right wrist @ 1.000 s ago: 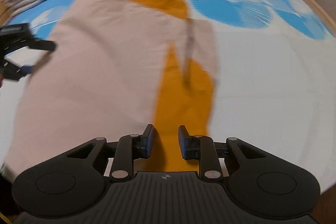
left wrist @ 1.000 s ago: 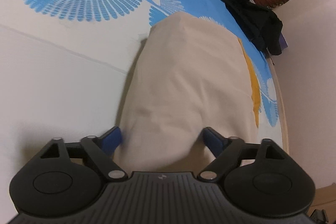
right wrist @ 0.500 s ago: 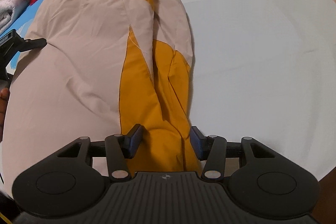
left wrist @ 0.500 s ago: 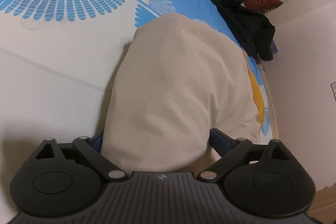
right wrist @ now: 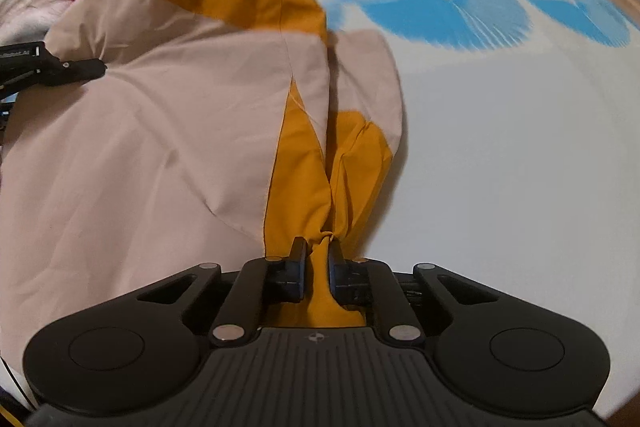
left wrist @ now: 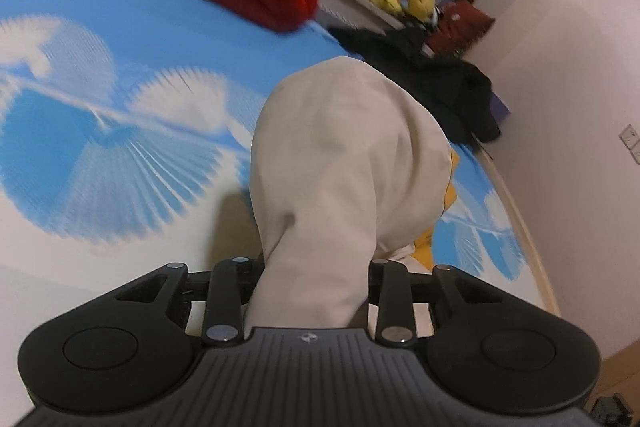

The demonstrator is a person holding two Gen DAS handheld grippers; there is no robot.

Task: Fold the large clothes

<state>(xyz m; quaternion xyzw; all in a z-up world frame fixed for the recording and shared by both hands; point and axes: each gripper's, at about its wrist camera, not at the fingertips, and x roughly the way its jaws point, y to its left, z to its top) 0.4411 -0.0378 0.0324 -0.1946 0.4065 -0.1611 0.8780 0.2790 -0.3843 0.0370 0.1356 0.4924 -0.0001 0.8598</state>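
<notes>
beige-and-mustard garment [right wrist: 160,155] spread across the blue-patterned bed [right wrist: 500,147], both ends gripped.
left gripper [left wrist: 310,285] closing on a thick beige bunch, pads pressing in; right gripper [right wrist: 317,267] closing nearly together, pinching a mustard fold.

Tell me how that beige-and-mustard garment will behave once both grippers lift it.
The garment is probably floppy: it bunches between the right gripper and the left gripper, whose jaws are closing. Likely light, being thin and creased. The unheld middle should sag.

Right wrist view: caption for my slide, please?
Right gripper jaws closing on the mustard fabric of a beige garment.
</notes>
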